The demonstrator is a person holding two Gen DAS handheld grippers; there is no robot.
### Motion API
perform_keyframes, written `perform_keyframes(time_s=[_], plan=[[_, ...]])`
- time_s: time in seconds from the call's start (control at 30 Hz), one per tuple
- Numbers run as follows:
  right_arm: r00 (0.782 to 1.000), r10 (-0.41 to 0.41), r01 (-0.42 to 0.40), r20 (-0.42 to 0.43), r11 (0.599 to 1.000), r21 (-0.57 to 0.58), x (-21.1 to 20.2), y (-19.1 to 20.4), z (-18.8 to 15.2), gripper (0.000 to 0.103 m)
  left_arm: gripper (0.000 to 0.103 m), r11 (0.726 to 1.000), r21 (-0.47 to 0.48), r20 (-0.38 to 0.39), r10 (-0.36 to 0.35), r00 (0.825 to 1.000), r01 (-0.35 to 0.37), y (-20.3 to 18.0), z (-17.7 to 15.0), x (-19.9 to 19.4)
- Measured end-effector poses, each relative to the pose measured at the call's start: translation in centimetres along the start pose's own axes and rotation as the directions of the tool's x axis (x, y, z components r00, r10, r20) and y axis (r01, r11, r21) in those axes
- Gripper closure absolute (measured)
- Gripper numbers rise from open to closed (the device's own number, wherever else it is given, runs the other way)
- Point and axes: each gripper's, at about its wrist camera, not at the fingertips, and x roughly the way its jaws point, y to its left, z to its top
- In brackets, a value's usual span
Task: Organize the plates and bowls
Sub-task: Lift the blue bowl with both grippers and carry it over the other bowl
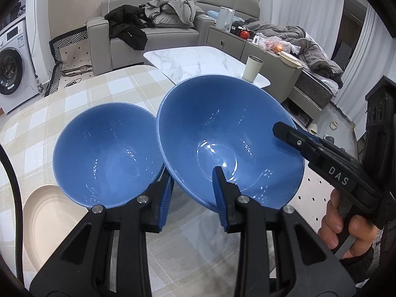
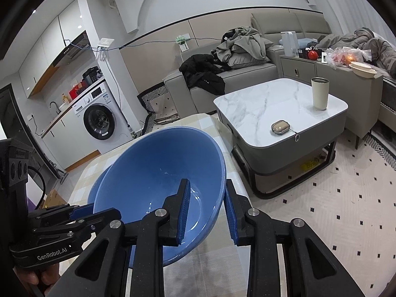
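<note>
Where grippers clamp, bowl [image 1: 222,128] rims are hidden.

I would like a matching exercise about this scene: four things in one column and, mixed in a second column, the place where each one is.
Things:
1. large blue bowl
2. cream tumbler
3. beige plate
4. black jacket

Places:
A. lying on the grey sofa
B. gripped at its rim by the left tool and the right tool
C. lying on the checked tablecloth
D. standing on the marble table

Pairs: 1-B, 2-D, 3-C, 4-A
</note>
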Motion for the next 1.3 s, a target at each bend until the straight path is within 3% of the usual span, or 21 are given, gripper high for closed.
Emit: perform_keyframes(time_s=[0.6, 1.3], plan=[[1.0, 0.014, -0.012, 0.026, 0.998, -0.057, -0.5, 3.8, 0.1, 0.074, 0.074, 1.0, -0.003, 0.05, -0.001, 0.999, 0.001, 2.2, 0.1, -5.3], [0.999, 0.048, -0.045, 0.019, 0.989, -0.143, 0.9, 8.3, 1.2, 0.074, 0.074, 0.998, -0.07, 0.105, 0.015, 0.994, -0.007, 6.4, 1.2, -8.0]])
